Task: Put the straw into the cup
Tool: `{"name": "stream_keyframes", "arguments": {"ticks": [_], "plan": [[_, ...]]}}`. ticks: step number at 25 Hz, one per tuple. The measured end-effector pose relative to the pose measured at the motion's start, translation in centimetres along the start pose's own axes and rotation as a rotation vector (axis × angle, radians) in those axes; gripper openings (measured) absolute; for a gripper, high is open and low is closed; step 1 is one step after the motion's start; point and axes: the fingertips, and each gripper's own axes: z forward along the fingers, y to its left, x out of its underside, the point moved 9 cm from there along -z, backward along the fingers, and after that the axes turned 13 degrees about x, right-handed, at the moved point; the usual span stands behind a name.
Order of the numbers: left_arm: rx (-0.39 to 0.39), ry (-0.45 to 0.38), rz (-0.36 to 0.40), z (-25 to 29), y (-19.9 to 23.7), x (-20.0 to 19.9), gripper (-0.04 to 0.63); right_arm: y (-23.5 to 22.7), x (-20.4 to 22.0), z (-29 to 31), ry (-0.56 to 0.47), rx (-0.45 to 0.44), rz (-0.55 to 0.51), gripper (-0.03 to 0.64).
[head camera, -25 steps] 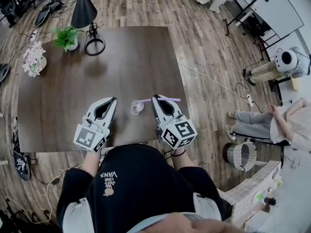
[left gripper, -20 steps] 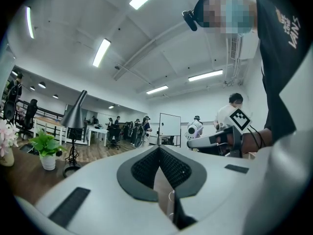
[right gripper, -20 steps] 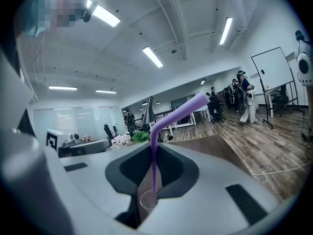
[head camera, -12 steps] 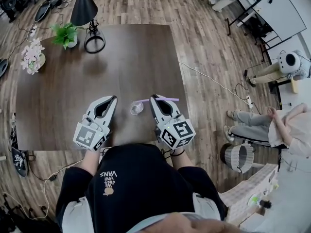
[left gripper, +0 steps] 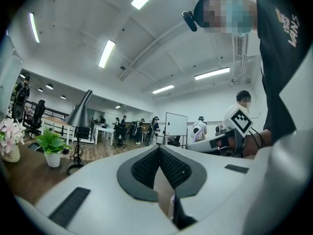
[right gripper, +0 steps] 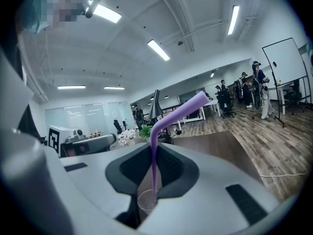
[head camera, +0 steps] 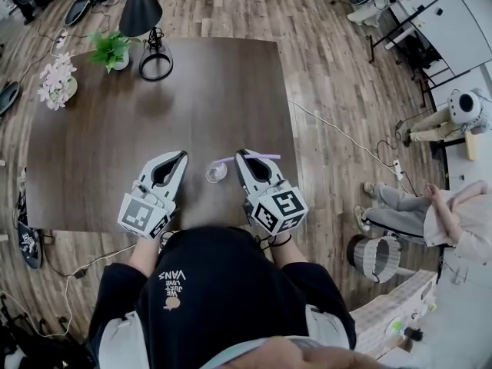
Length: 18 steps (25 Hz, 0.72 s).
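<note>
The right gripper (head camera: 241, 154) pinches the straw (right gripper: 154, 165), tip at the cup (head camera: 217, 173); left gripper (head camera: 182, 155) fingers (left gripper: 144, 169) pressed together.

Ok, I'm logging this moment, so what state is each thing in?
Purple bendy straw: gripped crosswise, lower end at the cup's mouth.
Small clear plastic cup: upright on the dark wooden table.
Right gripper: fingers shut on the straw.
Left gripper: fingers shut, empty.

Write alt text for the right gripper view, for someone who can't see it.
The right gripper pinches a purple bent straw between its jaws, the straw's lower end at the mouth of a clear cup. Beyond lie a dark wooden table and an open office.
</note>
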Motion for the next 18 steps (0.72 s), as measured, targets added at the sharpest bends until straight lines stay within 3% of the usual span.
{"name": "stream_keyframes", "arguments": {"ticks": [18], "plan": [[0.012,0.013,-0.007,-0.3,0.0,0.8,0.011,0.3,2.6,0.6,0.062,0.003,-0.002,0.041]]}}
